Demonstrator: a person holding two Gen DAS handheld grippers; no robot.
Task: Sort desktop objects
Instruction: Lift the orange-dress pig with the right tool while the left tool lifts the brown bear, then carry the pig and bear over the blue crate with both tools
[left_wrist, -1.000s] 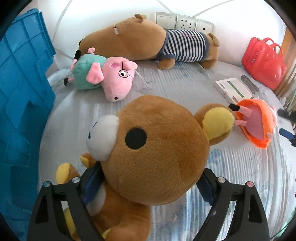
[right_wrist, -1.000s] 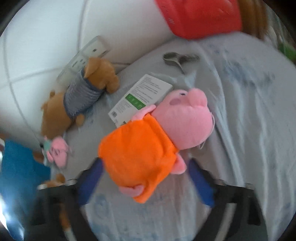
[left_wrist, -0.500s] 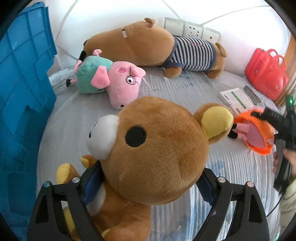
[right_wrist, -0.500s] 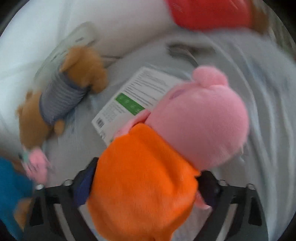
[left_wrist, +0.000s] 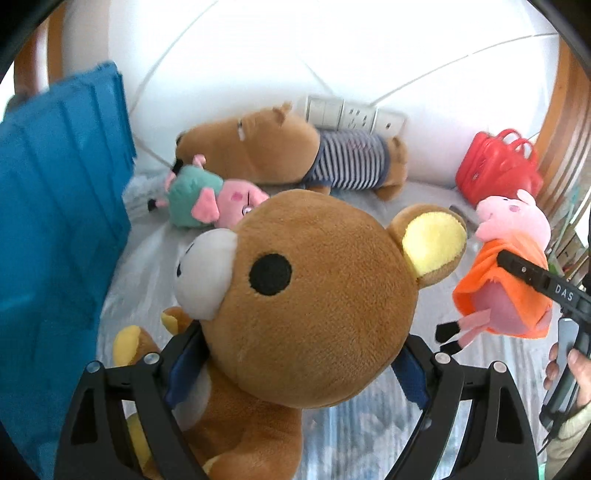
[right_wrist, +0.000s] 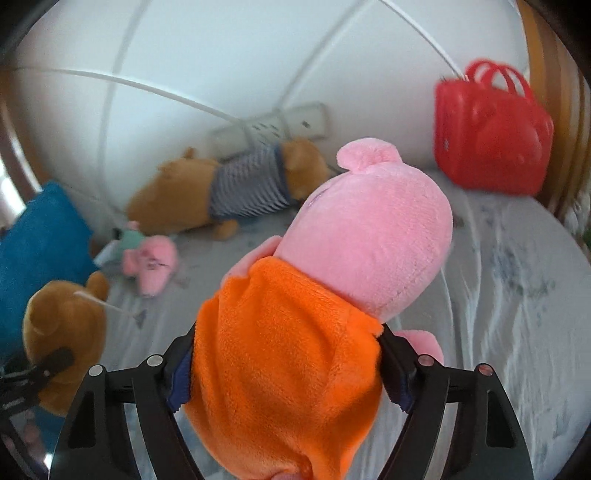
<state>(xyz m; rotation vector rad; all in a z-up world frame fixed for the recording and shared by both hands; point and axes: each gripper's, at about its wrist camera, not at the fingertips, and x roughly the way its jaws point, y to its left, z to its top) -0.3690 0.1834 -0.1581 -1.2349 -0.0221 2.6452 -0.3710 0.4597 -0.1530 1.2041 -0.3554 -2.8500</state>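
Observation:
My left gripper (left_wrist: 295, 369) is shut on a brown teddy bear (left_wrist: 303, 295) with yellow ears and holds it above the table; the bear also shows in the right wrist view (right_wrist: 62, 332). My right gripper (right_wrist: 288, 373) is shut on a pink pig plush in an orange dress (right_wrist: 314, 325), lifted off the table; the pig also shows at the right of the left wrist view (left_wrist: 509, 266). A small pig plush in green (left_wrist: 210, 201) and a long brown plush in a striped shirt (left_wrist: 295, 155) lie at the back.
A blue plastic crate (left_wrist: 55, 221) stands at the left. A red plastic handbag (right_wrist: 491, 136) stands at the back right by the white wall with sockets (left_wrist: 351, 112). The table wears a grey cloth (right_wrist: 517, 295).
My right gripper closed on the orange-dress pig and lifted it off the table. My left gripper rose with the teddy bear still in it.

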